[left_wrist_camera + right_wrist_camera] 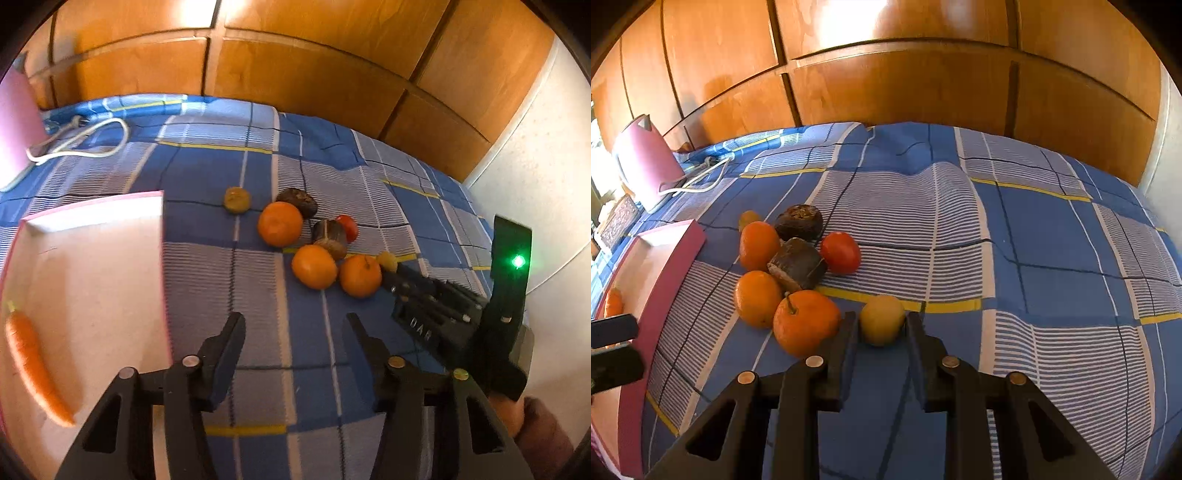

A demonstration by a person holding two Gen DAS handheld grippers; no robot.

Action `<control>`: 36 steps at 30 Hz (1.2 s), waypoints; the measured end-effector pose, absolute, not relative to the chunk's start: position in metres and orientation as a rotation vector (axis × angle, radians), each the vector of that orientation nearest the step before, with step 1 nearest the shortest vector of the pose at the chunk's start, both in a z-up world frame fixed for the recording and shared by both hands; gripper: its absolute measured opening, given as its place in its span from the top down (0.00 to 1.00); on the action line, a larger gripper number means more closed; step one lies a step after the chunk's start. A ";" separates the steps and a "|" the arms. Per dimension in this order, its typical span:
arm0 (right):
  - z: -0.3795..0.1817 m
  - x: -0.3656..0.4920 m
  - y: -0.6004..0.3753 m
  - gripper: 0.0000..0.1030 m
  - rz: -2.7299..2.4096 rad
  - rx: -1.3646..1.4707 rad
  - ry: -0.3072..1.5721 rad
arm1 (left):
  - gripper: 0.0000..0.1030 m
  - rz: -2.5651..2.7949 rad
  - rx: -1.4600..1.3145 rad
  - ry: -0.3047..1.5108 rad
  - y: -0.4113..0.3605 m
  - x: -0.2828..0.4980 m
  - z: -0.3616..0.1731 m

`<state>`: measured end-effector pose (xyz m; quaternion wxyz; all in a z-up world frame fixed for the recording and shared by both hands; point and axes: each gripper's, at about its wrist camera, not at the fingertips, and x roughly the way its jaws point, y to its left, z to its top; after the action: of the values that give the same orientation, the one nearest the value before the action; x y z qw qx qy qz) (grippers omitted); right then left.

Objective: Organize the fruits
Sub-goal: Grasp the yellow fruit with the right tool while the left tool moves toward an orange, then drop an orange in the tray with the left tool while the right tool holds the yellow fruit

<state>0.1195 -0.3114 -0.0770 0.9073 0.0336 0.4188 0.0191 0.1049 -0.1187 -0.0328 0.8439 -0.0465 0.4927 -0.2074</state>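
- right hand-held gripper [882,325] brackets a small yellow fruit [881,323] on the checked cloth [1052,288], beside an orange [805,321]; contact unclear.
- looks light, firm, round: may roll; pinch across the middle.
- left hand-held gripper [295,325] released, empty.

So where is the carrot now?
In the left wrist view the carrot lies inside the pink tray, at far left, apart from the fruit pile.

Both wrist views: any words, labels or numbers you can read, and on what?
"DAR": raised letters on the black body of the right claw, seen in the left wrist view; the letters may be partly cut off.
No other text is readable on the fruit, the tray, the kettle or the cloth.
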 end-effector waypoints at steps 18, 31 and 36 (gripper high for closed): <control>-0.078 0.118 -0.322 0.77 0.047 0.142 0.861 | 0.57 -0.446 -0.213 1.123 -0.152 0.161 -0.064; -0.080 0.123 -0.308 0.76 0.005 0.033 0.864 | 0.64 -0.458 -0.201 1.114 -0.150 0.155 -0.071; -0.081 0.123 -0.314 0.76 0.022 0.069 0.865 | 0.64 -0.452 -0.171 1.109 -0.145 0.137 -0.068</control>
<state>0.1235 -0.3136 -0.0810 0.9073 0.0336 0.4190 0.0106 0.1371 -0.1445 -0.0680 0.8225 -0.0803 0.5215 -0.2123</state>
